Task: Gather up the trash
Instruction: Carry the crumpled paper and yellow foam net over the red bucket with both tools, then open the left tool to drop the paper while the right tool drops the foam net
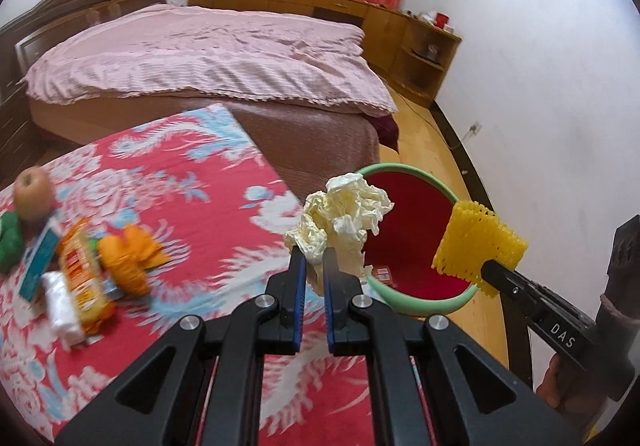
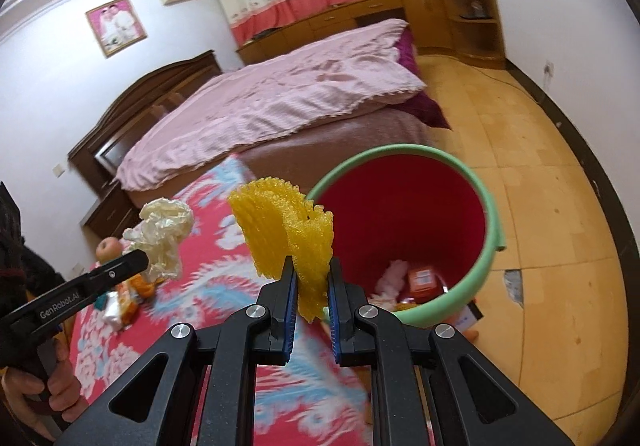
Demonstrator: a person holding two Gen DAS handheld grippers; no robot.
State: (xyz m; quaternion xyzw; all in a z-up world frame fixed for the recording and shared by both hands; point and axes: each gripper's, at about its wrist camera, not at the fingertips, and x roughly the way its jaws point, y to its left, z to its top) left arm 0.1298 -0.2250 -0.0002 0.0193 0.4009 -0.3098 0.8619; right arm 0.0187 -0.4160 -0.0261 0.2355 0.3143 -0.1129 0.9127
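Bed behind — bin ahead.

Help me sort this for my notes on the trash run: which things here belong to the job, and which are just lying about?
Job:
- crumpled tissue, pinched in the left gripper
- yellow foam net, pinched in the right gripper
- red bin, some trash already inside
- wrappers on the table, possibly next

Lying about:
- apple
- bed
- floral tablecloth

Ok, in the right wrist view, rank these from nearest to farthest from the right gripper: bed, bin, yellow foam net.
1. Yellow foam net: pinched between the right gripper's fingers.
2. Bin: just ahead to the right, on the floor.
3. Bed: beyond, across the room.
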